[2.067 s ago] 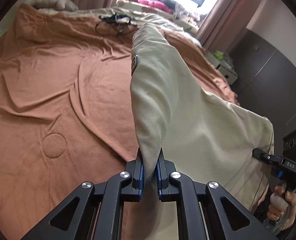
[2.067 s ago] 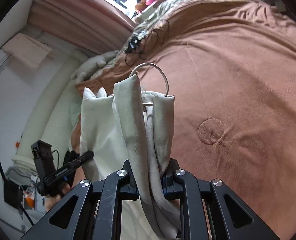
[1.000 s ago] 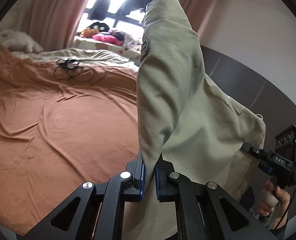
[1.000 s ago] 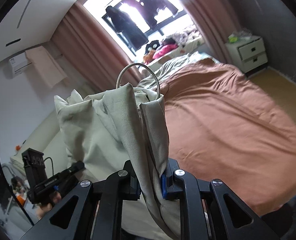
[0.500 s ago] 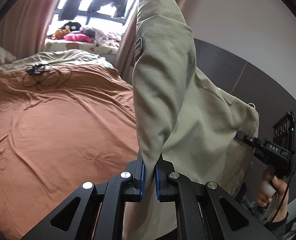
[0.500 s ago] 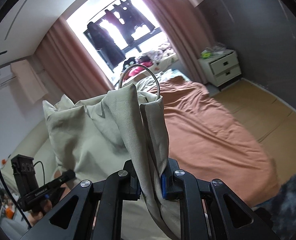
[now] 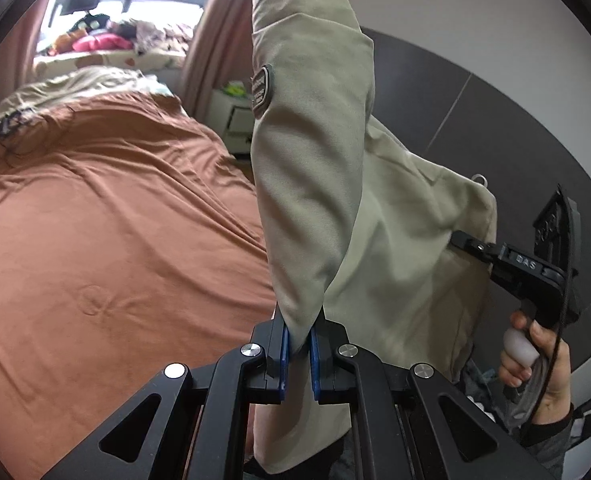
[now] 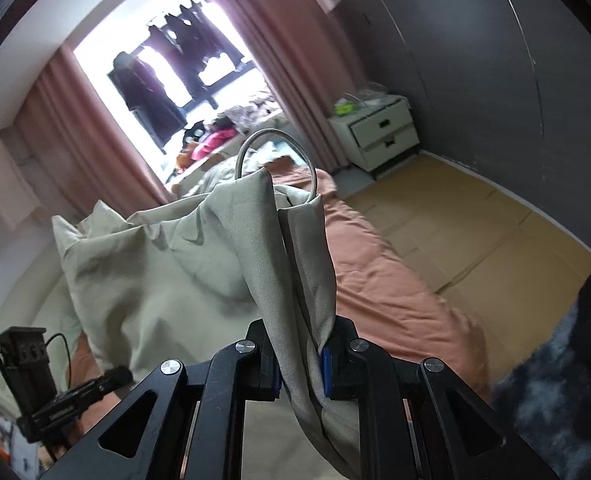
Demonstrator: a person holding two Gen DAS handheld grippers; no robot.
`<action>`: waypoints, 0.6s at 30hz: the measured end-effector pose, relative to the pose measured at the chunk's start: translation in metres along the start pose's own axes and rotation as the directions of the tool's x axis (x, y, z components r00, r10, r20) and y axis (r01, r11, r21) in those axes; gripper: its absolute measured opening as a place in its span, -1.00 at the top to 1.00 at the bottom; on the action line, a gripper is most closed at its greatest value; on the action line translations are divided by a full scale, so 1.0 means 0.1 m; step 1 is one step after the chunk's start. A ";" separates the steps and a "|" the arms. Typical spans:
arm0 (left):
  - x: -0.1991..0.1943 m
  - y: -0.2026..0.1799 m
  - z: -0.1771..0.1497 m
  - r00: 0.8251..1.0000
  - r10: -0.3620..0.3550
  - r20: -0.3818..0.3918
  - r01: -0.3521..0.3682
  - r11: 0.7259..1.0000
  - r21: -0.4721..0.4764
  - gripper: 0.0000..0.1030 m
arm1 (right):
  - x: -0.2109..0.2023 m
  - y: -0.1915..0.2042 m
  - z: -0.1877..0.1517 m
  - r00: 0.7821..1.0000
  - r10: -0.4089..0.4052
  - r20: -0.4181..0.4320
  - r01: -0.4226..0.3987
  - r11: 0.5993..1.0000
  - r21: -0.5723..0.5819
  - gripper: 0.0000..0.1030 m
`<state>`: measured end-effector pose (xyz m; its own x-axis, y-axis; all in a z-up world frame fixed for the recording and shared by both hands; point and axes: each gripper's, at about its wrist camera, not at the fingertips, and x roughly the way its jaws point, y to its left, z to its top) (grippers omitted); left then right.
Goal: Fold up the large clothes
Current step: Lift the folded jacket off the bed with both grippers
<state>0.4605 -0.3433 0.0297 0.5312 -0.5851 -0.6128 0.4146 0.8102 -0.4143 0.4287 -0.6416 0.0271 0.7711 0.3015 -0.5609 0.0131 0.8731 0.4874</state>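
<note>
A large beige jacket (image 7: 327,184) hangs in the air between my two grippers, above the near edge of a bed with an orange-brown cover (image 7: 107,240). My left gripper (image 7: 297,344) is shut on a sleeve with a round grey patch (image 7: 261,90). My right gripper (image 8: 301,364) is shut on a bunched edge of the jacket (image 8: 199,264) with a white cord loop (image 8: 273,152). The right gripper also shows at the right of the left wrist view (image 7: 471,246), and the left gripper at the lower left of the right wrist view (image 8: 111,378).
A white nightstand (image 8: 379,136) stands by the dark grey wall (image 8: 475,60) beyond the bed. Pink curtains (image 8: 295,64) frame a bright window. Tan floor (image 8: 475,232) lies right of the bed. A black cable tangle (image 7: 7,126) lies on the far bed.
Both grippers have risen and swung to the right with the jacket. The jacket has lifted off the bed and now hangs free; the views now show the wall and floor.
</note>
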 end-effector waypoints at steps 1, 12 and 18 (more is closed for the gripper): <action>0.11 0.05 0.03 0.999 -0.026 -0.028 0.026 1.000 -0.016 0.84 | 0.10 -0.04 0.04 1.000 -0.018 -0.015 0.018 1.000 -0.001 0.71; 1.04 0.63 0.23 0.988 0.017 -0.153 -0.026 0.998 -0.056 0.84 | 1.34 -0.35 0.28 0.978 -0.147 -0.150 0.146 0.989 -0.016 0.71; 1.50 0.97 0.27 0.978 0.049 -0.203 -0.064 0.996 -0.069 0.80 | 1.94 -0.52 0.28 0.951 -0.208 -0.227 0.209 0.978 -0.021 0.65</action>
<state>0.6007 -0.3539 -0.0843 0.3896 -0.5256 -0.7563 0.3275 0.8465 -0.4197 0.5955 -0.6393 -0.0878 0.5864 0.1920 -0.7869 0.1608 0.9245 0.3455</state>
